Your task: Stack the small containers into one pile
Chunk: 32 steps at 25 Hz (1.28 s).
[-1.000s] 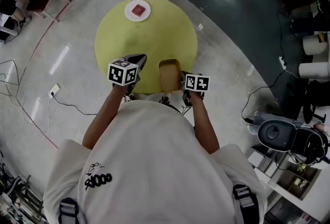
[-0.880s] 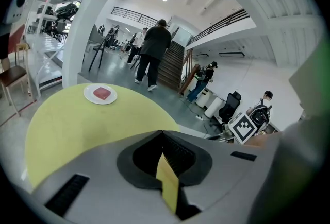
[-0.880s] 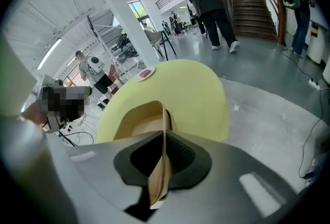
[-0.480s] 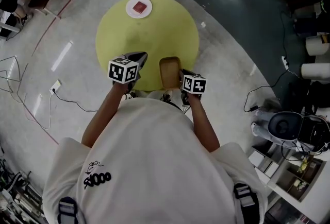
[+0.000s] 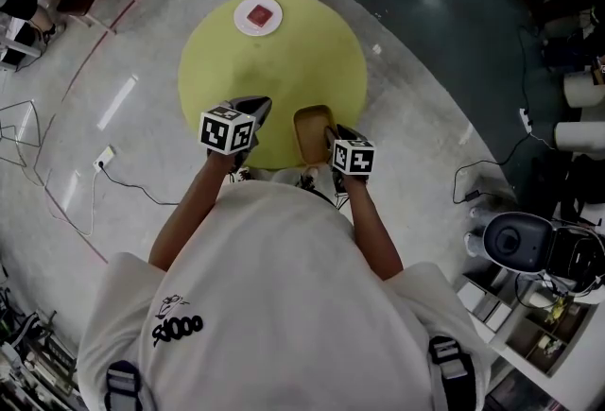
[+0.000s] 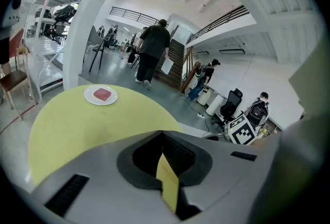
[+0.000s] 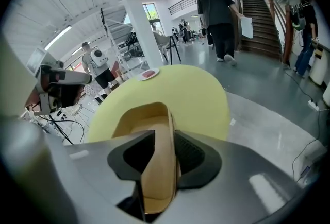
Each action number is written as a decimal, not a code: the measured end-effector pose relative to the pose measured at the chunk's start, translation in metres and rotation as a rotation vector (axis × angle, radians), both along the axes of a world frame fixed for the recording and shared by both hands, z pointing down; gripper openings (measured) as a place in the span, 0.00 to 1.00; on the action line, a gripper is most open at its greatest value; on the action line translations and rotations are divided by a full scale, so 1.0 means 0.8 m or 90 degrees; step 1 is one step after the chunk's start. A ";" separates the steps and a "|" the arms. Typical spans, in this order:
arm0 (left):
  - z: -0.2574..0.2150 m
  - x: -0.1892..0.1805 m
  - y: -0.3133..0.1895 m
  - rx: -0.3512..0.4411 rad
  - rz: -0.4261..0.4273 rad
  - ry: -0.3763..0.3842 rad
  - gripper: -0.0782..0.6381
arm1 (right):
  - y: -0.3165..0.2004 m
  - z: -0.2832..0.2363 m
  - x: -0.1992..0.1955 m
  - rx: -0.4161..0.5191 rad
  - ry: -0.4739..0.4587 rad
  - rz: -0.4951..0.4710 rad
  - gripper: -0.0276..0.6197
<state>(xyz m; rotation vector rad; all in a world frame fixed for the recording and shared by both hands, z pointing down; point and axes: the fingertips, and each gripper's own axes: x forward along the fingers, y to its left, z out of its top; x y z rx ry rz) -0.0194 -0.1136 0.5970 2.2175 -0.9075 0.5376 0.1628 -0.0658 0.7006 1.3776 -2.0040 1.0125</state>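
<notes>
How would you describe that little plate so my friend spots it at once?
Find the round yellow table on the grey floor. At its far edge, away from the person, sits a small white plate carrying a red block. Its only neighbour on the table, a container at the near edge, is tan and squarish.

The round table (image 5: 284, 59) is being shown in pale yellow-green — the near container (image 5: 312, 135) in tan; at the far edge a white plate (image 5: 241, 17) is being shown under a red block (image 5: 258, 17).
</notes>
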 end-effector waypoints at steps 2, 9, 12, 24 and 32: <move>-0.001 0.001 -0.001 -0.001 -0.002 0.002 0.12 | -0.003 -0.006 0.003 0.012 -0.004 0.009 0.25; 0.000 0.003 -0.004 -0.005 -0.004 0.000 0.12 | 0.003 -0.008 0.017 0.028 0.003 0.041 0.17; 0.003 0.004 -0.003 -0.006 -0.002 -0.003 0.12 | 0.007 0.002 0.018 0.028 0.034 0.042 0.12; -0.002 0.008 -0.018 0.017 0.013 -0.013 0.12 | -0.007 -0.014 0.026 0.064 0.014 0.067 0.19; -0.104 0.016 -0.100 0.190 0.045 -0.035 0.12 | -0.106 -0.172 0.074 0.209 0.041 0.081 0.14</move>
